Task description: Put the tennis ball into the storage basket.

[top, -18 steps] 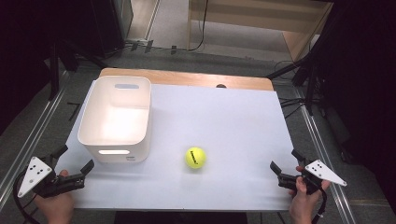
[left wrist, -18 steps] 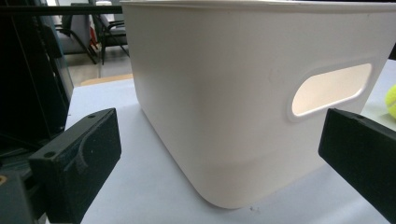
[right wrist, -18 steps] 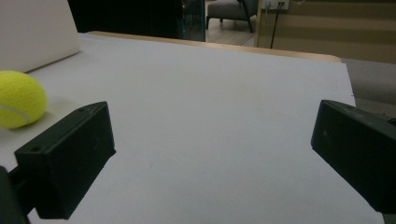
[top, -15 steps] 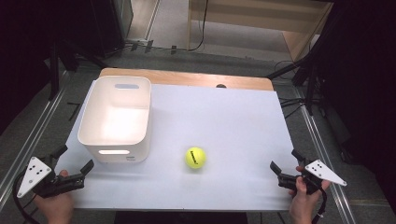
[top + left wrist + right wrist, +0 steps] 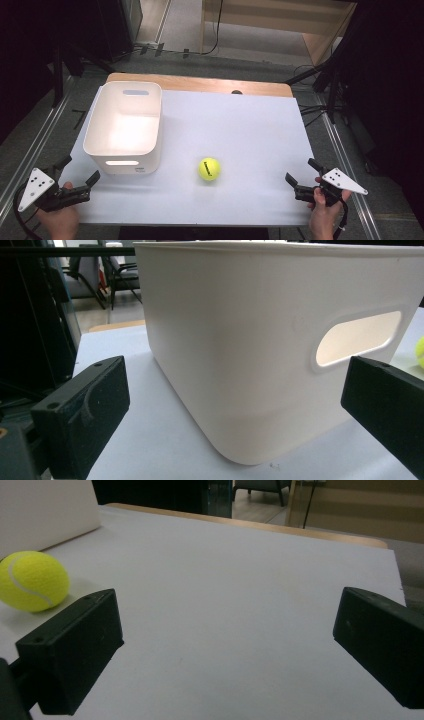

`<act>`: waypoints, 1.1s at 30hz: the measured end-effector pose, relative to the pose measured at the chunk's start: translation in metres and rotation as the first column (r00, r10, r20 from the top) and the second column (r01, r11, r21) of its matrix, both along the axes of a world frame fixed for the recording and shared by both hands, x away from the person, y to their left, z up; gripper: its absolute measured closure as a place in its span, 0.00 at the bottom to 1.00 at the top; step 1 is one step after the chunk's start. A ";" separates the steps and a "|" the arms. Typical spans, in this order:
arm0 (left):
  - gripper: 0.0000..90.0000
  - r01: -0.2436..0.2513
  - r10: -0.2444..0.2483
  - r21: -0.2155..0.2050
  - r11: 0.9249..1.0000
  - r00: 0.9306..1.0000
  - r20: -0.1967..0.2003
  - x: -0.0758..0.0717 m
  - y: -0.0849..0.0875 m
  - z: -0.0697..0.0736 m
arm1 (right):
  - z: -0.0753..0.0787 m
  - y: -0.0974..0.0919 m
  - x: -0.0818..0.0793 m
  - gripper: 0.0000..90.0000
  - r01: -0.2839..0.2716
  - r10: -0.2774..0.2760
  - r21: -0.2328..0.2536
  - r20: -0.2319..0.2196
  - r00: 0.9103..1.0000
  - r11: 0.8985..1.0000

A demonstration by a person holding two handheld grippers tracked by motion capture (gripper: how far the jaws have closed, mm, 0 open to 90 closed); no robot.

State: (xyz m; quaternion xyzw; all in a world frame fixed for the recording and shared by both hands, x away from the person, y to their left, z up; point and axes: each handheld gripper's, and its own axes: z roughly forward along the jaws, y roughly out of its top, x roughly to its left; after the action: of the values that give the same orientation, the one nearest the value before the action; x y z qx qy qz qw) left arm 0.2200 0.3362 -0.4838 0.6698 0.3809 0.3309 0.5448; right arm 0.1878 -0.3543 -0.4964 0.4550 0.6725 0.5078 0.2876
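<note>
right hand-held gripper wide open, empty, lower right of frame; tennis ball to its left, nearer than left hand-held gripper.

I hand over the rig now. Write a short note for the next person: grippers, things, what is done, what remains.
Left gripper: open, holds nothing, at the near left table corner, facing the white bin.
Right gripper: open, holds nothing, at the near right edge.
Tennis ball: on the white table, right of the bin's near corner, apart from it.
Done: nothing visible; the bin looks empty.
Left: probably grasp the ball and put it in the bin.
</note>
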 end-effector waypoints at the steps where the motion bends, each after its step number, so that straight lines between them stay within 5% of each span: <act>1: 0.00 0.001 -0.001 0.004 1.000 1.000 0.000 0.000 0.000 0.000 | 0.001 0.001 0.001 0.00 -0.007 0.007 -0.001 -0.006 1.000 1.000; 20: 0.00 0.004 -0.004 0.011 1.000 1.000 0.001 0.000 -0.001 0.000 | 0.020 0.042 0.022 0.00 -0.149 0.143 -0.048 -0.104 0.984 0.988; 33: 0.00 0.003 -0.003 0.012 1.000 1.000 -0.001 0.000 -0.001 0.000 | 0.032 0.074 0.041 0.00 -0.229 0.218 -0.094 -0.118 0.969 0.969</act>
State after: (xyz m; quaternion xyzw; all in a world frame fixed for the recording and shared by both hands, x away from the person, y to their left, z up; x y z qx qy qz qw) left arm 0.2197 0.3355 -0.4839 0.6737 0.3780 0.3319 0.5413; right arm 0.2283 -0.2801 -0.4642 0.3868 0.7600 0.4754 0.2160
